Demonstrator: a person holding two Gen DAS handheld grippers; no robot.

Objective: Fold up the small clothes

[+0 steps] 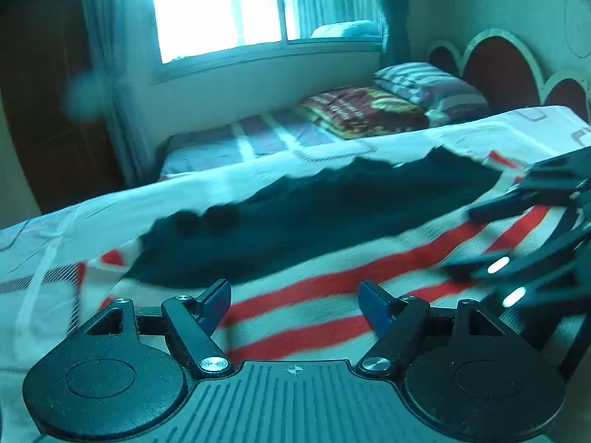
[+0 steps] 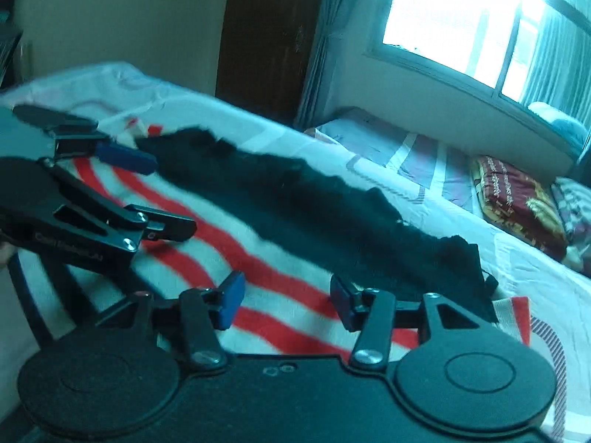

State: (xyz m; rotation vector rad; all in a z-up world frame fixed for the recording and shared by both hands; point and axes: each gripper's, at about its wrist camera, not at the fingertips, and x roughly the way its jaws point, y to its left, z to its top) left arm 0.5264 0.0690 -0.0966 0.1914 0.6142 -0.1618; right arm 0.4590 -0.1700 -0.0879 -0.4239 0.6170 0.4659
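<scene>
— Left wrist view: where's the black cloth (image 1: 332, 206)?
— Flat on the striped blanket (image 1: 332, 317) on the bed.
— And the tongs?
— Left tongs (image 1: 293, 306) and right tongs (image 2: 286, 304) gape apart, holding nothing.

Both the left gripper (image 1: 294, 304) and the right gripper (image 2: 286, 302) are held tilted downward, side by side, jaws parted and empty.

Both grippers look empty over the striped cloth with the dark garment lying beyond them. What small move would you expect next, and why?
Probably both reach forward to the near edge of the dark garment. The left gripper and right gripper are open with nothing between their fingers, above the red-and-white striped cloth, and the garment lies long and unfolded just past them.
</scene>
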